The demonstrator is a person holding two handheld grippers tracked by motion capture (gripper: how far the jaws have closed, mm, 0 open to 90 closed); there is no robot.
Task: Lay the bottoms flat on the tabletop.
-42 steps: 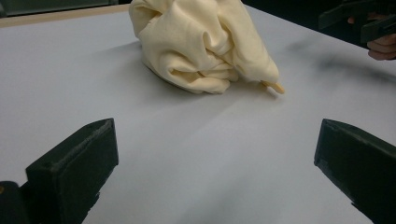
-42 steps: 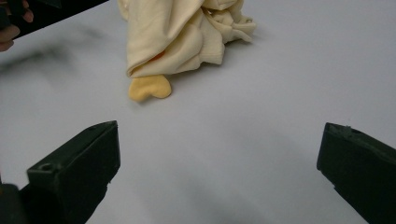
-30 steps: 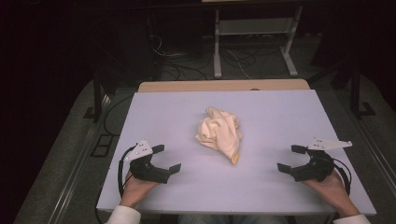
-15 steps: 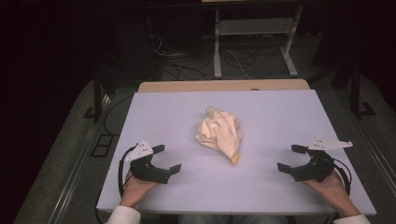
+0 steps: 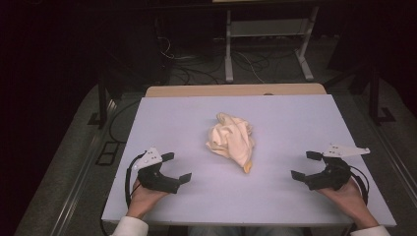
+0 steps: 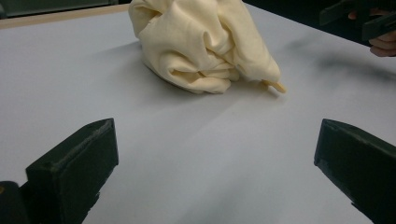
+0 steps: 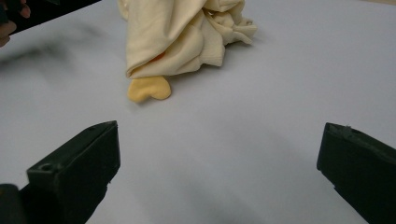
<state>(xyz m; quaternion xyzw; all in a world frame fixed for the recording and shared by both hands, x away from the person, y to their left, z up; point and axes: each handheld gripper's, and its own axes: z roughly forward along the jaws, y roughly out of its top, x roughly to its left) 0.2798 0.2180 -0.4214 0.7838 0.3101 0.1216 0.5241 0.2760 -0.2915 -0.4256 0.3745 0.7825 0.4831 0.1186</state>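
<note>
The crumpled cream-yellow cloth (image 5: 231, 140) lies between both tongs, farther forward. The left gripper (image 5: 173, 169) and the right gripper (image 5: 306, 166) rest wide open, holding nothing. I would bring each one in low from its own side and pinch an outer fold.

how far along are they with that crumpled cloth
Nothing looks done yet: the crumpled cream cloth lies bunched mid-table, an orange tab poking from under it. Nothing is in hand; the left hand-held gripper and right hand-held gripper rest open, apart from it. Grasping and handling it all remain.
</note>
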